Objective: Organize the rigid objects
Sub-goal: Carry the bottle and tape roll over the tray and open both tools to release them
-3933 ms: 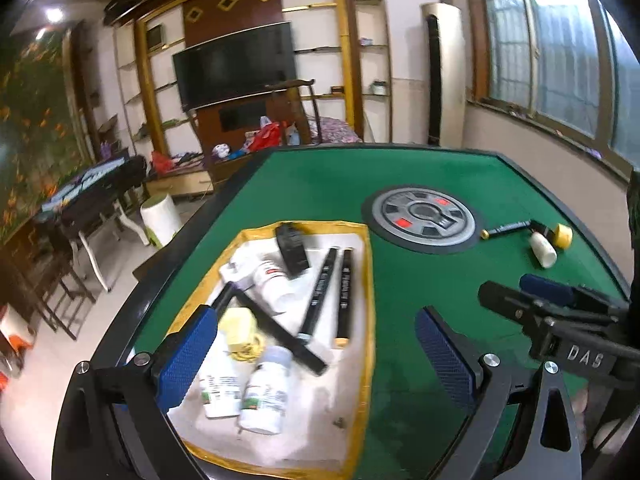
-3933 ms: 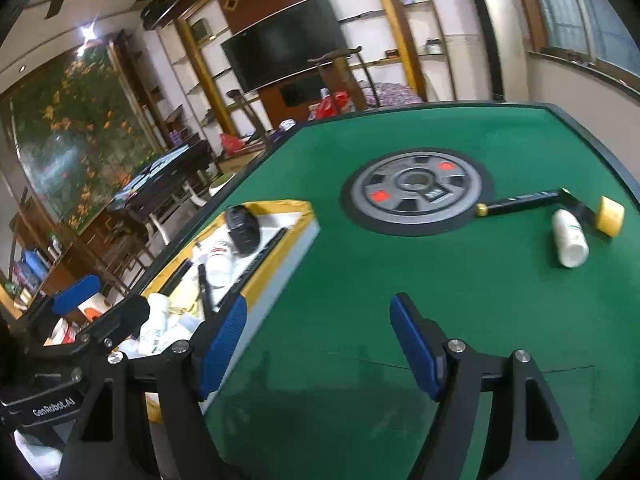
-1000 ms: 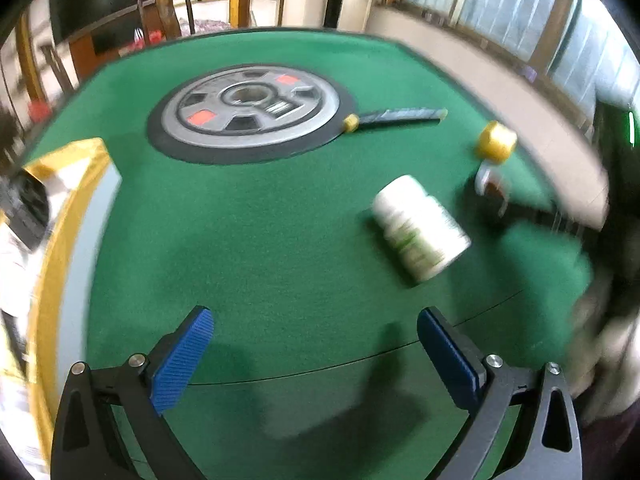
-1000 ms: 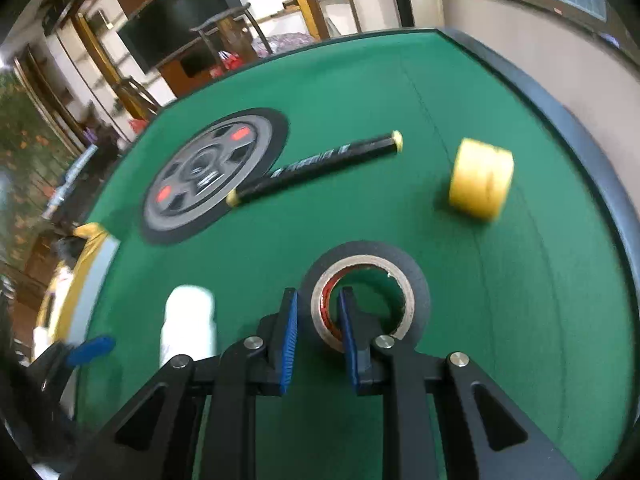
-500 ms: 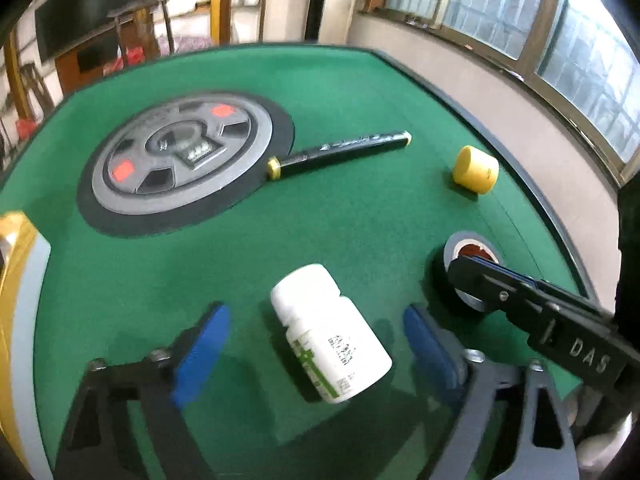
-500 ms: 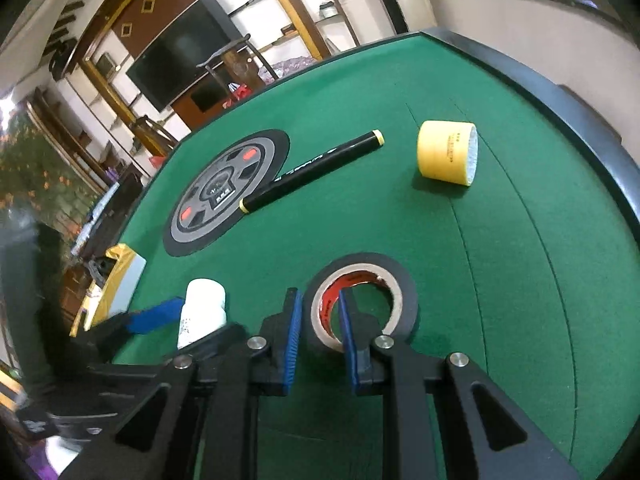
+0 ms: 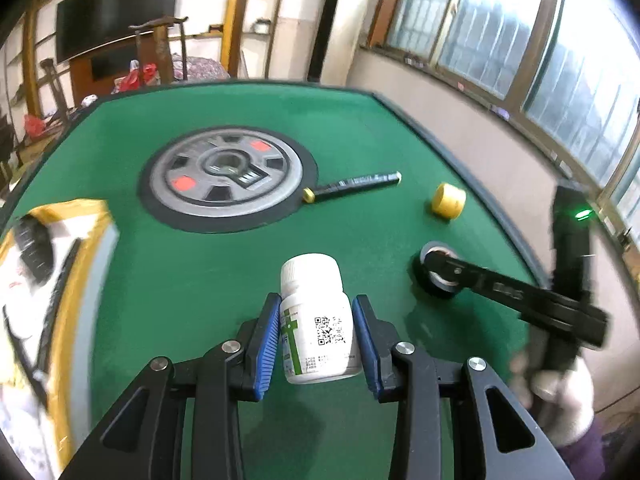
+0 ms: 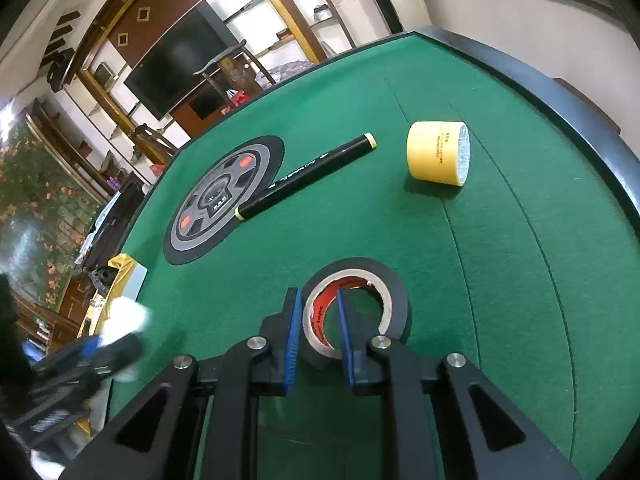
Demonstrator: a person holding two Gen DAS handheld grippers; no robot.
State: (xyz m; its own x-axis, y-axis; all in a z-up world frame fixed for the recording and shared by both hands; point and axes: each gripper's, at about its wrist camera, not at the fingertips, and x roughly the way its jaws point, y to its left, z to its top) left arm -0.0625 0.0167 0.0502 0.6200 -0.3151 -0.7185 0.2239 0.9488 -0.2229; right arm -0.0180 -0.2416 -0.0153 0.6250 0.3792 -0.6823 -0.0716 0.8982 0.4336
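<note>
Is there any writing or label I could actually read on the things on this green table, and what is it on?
"tape": red inner core of the black tape roll; the rest is cut off.
White pill bottle: a QR code, a green cross mark and small print, too small to read.
Black marker: white lettering, too blurred.
Yellow tape roll: a line of print, too small.
Right hand-held gripper: embossed letters on its arm, blurred.
</note>
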